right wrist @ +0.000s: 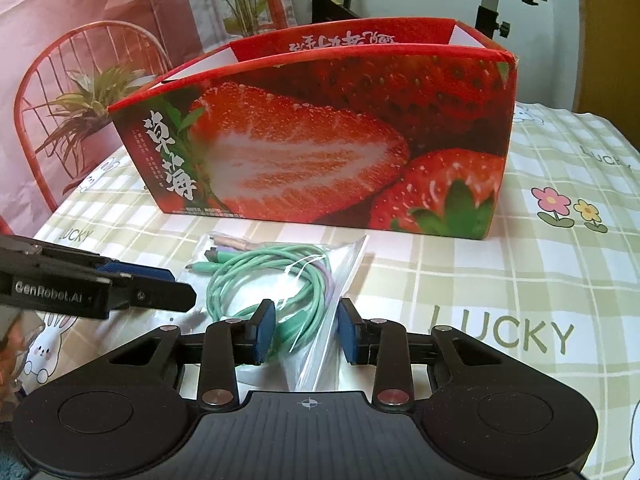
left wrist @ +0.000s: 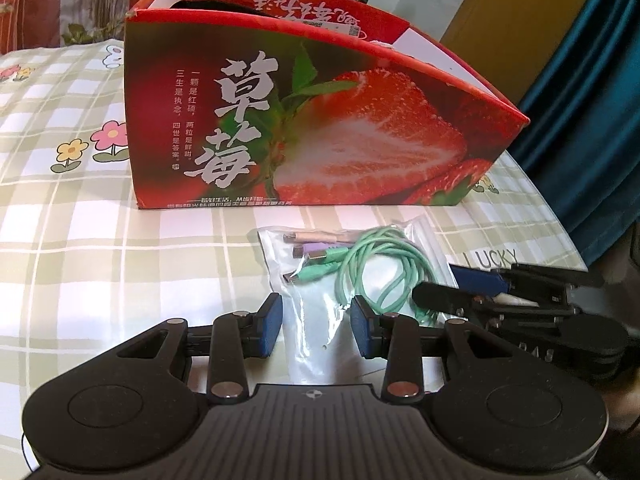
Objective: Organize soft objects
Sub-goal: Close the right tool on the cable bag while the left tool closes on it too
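The clear bag (left wrist: 320, 304) with green cables (right wrist: 256, 284) lies on the cloth right in front of the strawberry box (left wrist: 304, 120), not yet inside, so the job is not finished. The left claw (left wrist: 316, 328) and right claw (right wrist: 306, 330) each sit half spread around the bag's near end; I cannot tell if they squeeze it. Something dark shows inside the box.

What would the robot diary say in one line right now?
left tongs: around clear plastic bag of green cables | right tongs: around same bag | red strawberry cardboard box: behind, open
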Action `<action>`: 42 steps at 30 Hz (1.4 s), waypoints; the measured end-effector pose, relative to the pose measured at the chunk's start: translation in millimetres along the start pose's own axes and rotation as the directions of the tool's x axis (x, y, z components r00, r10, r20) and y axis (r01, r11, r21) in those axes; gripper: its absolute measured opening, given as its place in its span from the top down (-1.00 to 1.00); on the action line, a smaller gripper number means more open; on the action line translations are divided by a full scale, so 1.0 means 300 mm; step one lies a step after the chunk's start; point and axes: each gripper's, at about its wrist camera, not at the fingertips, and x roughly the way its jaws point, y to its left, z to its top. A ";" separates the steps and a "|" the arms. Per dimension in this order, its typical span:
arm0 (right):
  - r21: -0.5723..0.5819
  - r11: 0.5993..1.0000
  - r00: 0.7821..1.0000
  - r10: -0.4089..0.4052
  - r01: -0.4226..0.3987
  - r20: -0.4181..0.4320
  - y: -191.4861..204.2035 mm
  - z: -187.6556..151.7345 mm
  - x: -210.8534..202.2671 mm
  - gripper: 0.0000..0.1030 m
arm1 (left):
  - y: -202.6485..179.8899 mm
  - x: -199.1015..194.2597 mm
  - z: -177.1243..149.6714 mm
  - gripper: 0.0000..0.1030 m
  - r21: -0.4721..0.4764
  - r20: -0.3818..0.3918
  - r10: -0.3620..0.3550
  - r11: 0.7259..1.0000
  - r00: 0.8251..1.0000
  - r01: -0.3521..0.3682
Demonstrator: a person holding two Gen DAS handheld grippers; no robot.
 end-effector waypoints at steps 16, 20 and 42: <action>0.037 0.999 0.999 -0.001 0.000 0.032 -0.005 -0.016 -0.007 0.38 | 0.025 0.054 0.060 -0.02 -0.191 0.011 -0.084 0.978 0.996 0.085; 0.066 0.998 0.999 0.003 -0.006 0.036 -0.013 -0.013 -0.006 0.38 | 0.046 0.043 0.039 -0.02 -0.253 0.022 -0.129 0.959 0.991 0.131; 0.170 0.985 0.999 -0.016 0.007 0.051 -0.058 -0.019 -0.037 0.77 | -0.055 -0.010 0.036 0.20 -0.031 0.058 -0.056 0.998 0.997 0.058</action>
